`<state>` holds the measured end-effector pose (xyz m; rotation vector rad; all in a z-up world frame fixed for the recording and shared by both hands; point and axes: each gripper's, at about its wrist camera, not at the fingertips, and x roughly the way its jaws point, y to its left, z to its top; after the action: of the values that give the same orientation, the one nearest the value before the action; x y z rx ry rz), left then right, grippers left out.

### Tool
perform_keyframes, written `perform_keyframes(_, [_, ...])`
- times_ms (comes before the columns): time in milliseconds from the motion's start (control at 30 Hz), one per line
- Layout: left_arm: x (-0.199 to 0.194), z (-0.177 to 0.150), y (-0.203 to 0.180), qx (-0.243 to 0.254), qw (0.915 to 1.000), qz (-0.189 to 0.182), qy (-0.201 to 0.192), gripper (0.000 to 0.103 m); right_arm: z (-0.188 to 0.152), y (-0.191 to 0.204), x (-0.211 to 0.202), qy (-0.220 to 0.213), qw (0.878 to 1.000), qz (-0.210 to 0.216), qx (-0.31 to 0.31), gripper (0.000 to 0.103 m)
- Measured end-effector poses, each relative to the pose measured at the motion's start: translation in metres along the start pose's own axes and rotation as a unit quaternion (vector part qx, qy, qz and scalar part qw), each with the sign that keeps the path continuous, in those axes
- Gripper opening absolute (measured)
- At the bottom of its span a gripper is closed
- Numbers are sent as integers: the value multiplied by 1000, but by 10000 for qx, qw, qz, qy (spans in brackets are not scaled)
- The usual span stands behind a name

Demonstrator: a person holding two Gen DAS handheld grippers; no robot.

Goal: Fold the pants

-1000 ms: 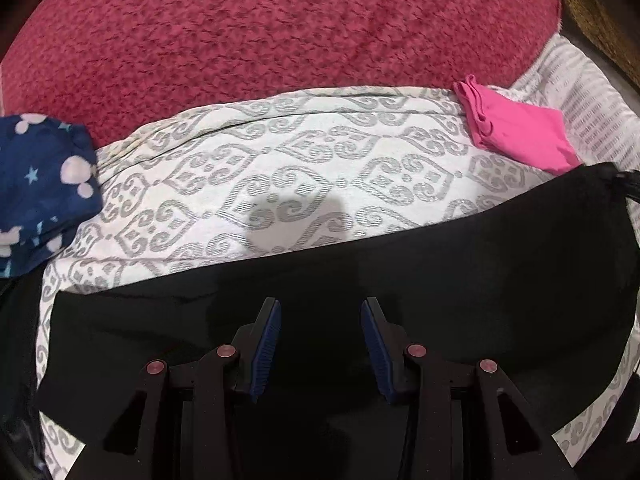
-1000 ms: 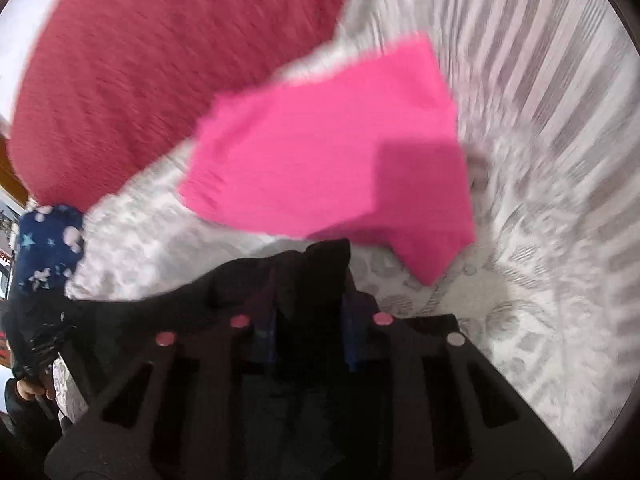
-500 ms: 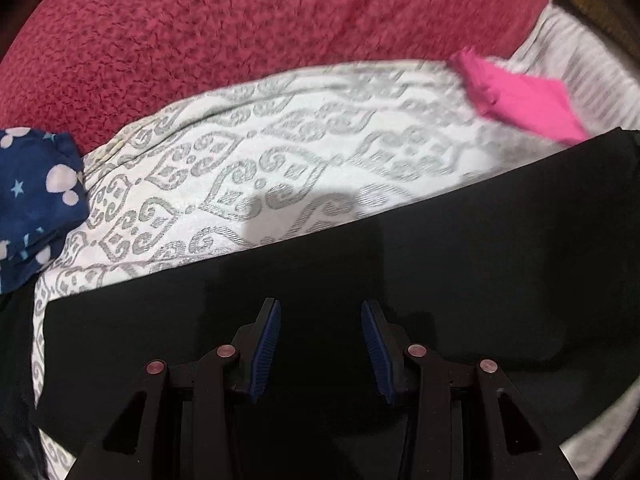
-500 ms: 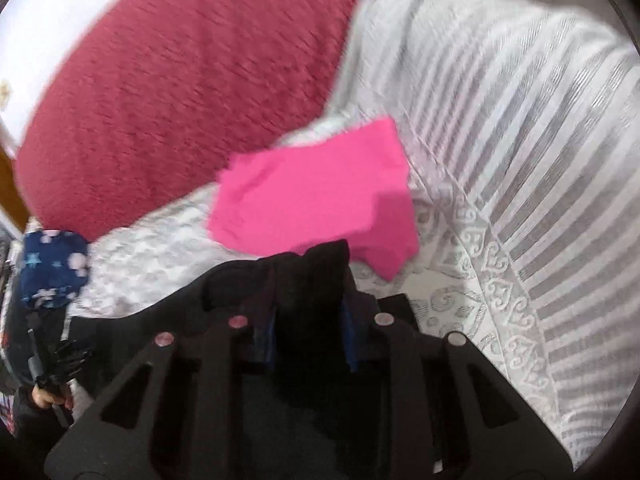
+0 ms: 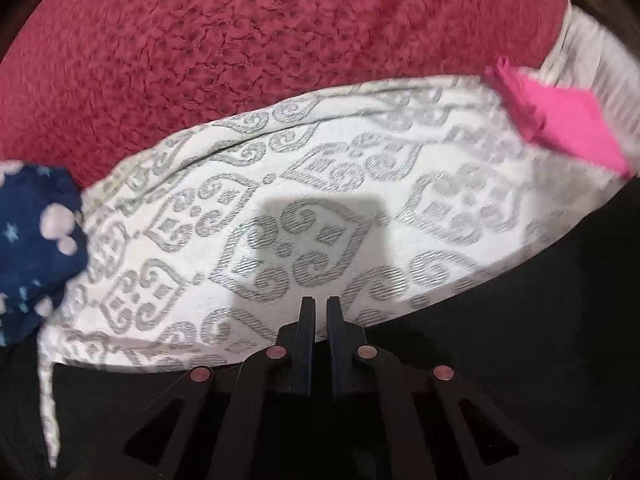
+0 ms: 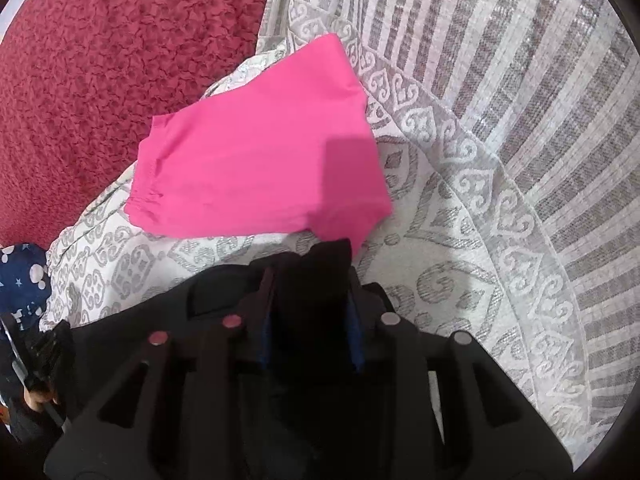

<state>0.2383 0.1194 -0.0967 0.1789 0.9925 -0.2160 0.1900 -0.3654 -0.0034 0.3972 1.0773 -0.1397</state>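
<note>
Holding the black pants [image 6: 224, 292] at their right end, your right gripper [image 6: 312, 280] has a bunched wad of the dark cloth clamped between its blue-padded fingers, and that wad pokes out past the tips toward the folded pink garment [image 6: 256, 160]. From there the pants run away to your left, across the grey-patterned white bedspread [image 6: 440, 208], so their long axis lies side to side between your two hands.

Your left gripper [image 5: 318, 308] has its jaws drawn nearly together, a thin slit between them; its tips sit right at the pants' far edge [image 5: 520, 320], and I cannot tell whether any cloth is pinched in that slit, since black fabric and black fingers merge there. In the left wrist view the pants fill the lower band, with their edge rising toward the right, which suggests the right end is lifted higher.

The relation that matters: the pants lie under and behind the left fingers, not ahead of them. Ahead is only bare bedspread, then the red blanket [image 5: 280, 60]. The navy star-print cloth [image 5: 36, 248] lies off to the left. Judging by this, the fold likely carries one end across toward the other, so keep both wrists level and the edge taut.
</note>
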Motion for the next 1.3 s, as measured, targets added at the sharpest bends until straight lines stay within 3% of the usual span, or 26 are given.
perform_keyframes(100, [-24,-6,4,162,9991,-392,-22,7,-3,2,-8,-58,9999,-90,-60,48])
perform_keyframes(200, [-49,-23,11,416,9991,-102,-57,24,-4,4,-20,-209,9951,-949,-188,54])
perform_keyframes(300, [-66,-44,37,186,9997,110,-123,41,-6,13,-43,-650,9804,-1820,-393,54])
perform_keyframes(333, [-68,-49,46,94,9997,164,-130,46,-9,25,-51,-797,9788,-1776,-639,54])
perform_keyframes(400, [-70,-64,72,-221,9988,435,-84,49,-18,65,-56,-801,9780,-1242,-1475,54])
perform_keyframes(467, [-70,-74,93,-531,9968,595,-63,50,-34,115,-51,-652,9665,-801,-2348,55])
perform_keyframes(567, [-73,-87,117,-1037,9912,802,-192,53,-80,214,-26,-233,9220,36,-3864,55])
perform_keyframes(633, [-80,-99,135,-1462,9846,883,-374,61,-121,284,-6,-28,8741,565,-4825,55])
perform_keyframes(700, [-85,-109,155,-1808,9766,1041,-513,63,-149,329,10,24,8329,785,-5478,55])
perform_keyframes(733, [-87,-113,165,-1924,9732,1123,-571,63,-166,358,23,50,8037,865,-5887,55])
perform_keyframes(767, [-87,-115,173,-2001,9706,1186,-619,64,-175,375,32,78,7860,884,-6119,55])
perform_keyframes(833, [-86,-117,188,-2140,9668,1195,-717,65,-189,404,56,226,7578,844,-6466,55])
perform_keyframes(933, [-80,-119,205,-2337,9644,946,-805,65,-193,422,89,424,7310,806,-6763,55])
perform_keyframes(1000, [-73,-122,213,-2455,9616,854,-885,65,-194,424,101,476,7268,814,-6804,55])
perform_keyframes(1100, [-64,-129,229,-2854,9530,565,-850,65,-175,429,111,650,7411,1114,-6589,55])
perform_keyframes(1200, [-66,-135,245,-3333,9369,358,-991,65,-168,433,119,1153,7537,1408,-6315,10])
perform_keyframes(1233, [-69,-137,247,-3402,9338,347,-1049,65,-165,435,120,1228,7570,1388,-6266,7])
perform_keyframes(1300, [-76,-138,248,-3416,9310,461,-1197,65,-170,437,116,1200,7489,1323,-6382,6])
